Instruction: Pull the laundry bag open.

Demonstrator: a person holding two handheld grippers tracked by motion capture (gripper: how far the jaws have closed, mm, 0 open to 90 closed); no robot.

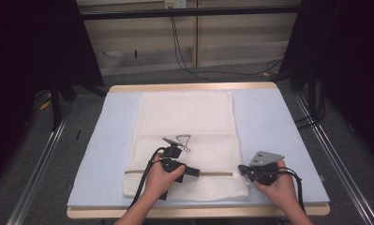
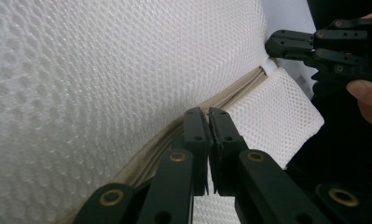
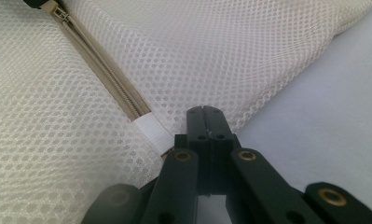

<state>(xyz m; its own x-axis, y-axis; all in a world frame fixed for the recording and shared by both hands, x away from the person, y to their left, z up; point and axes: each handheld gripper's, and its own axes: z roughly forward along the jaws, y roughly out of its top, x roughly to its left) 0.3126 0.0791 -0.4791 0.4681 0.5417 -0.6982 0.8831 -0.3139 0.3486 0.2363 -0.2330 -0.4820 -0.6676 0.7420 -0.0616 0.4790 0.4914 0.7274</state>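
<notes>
mesh laundry bag [image 1: 184, 122] lies flat on the tabletop [image 1: 269, 122]. its zipper [image 1: 215, 174] looks closed along most of the slot, and whether the last part is done i cannot tell. left gripper [image 1: 194, 170] is closed at the zipper; right gripper [image 1: 242, 168] is closed pinching the bag's end tab [image 3: 151, 132].

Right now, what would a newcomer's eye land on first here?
The big white mesh laundry bag, flat on the pale blue table mat, with its beige zipper running across the near end. The left gripper sits shut at the zipper's middle. The right gripper is shut on the bag's edge by the zipper's end.
</notes>
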